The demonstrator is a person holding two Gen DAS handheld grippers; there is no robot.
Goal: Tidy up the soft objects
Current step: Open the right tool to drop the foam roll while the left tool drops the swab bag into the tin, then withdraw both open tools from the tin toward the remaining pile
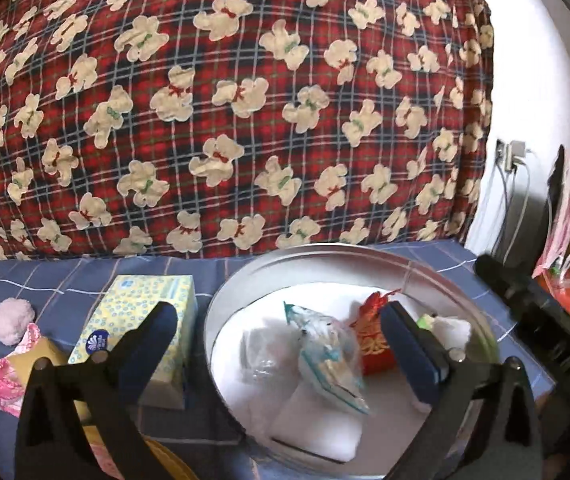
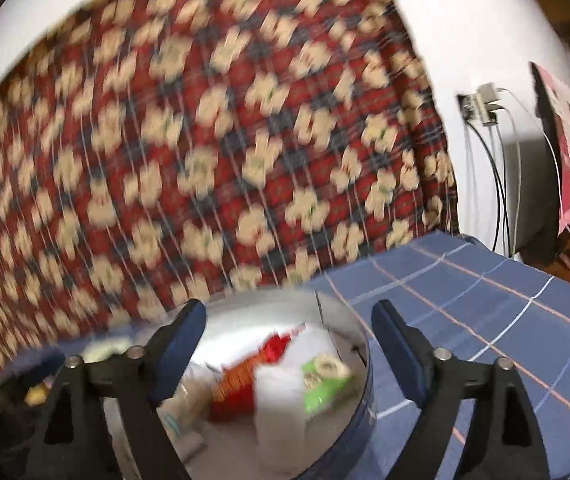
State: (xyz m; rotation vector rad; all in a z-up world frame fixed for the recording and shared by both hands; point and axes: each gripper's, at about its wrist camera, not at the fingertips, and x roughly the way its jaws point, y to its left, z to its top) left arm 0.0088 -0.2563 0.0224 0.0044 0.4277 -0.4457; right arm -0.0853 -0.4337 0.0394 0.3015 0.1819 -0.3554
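Both the left gripper (image 1: 279, 336) and right gripper (image 2: 289, 338) gape wide, holding nothing; soft packets lie in the round metal tin (image 1: 221, 300); 1 pink pompom (image 1: 11, 320), perhaps yarn, waits beside the tissue box (image 1: 145, 320); approach it low, pinch gently.

Blue sheet (image 1: 65, 280) with thin white and orange lines, spread flat. On it, a round metal tin (image 1: 221, 312). Just left of the tin, a yellow tissue box (image 1: 145, 308) with small blue rings. Further left, a fluffy pink ball (image 1: 11, 320), near a pink patterned cloth (image 1: 1, 380) and a tan box (image 1: 37, 354). At the back, a big red checked quilt (image 1: 225, 100) with cream bears, piled up on the sheet. To the right of the tin, bare blue sheet.
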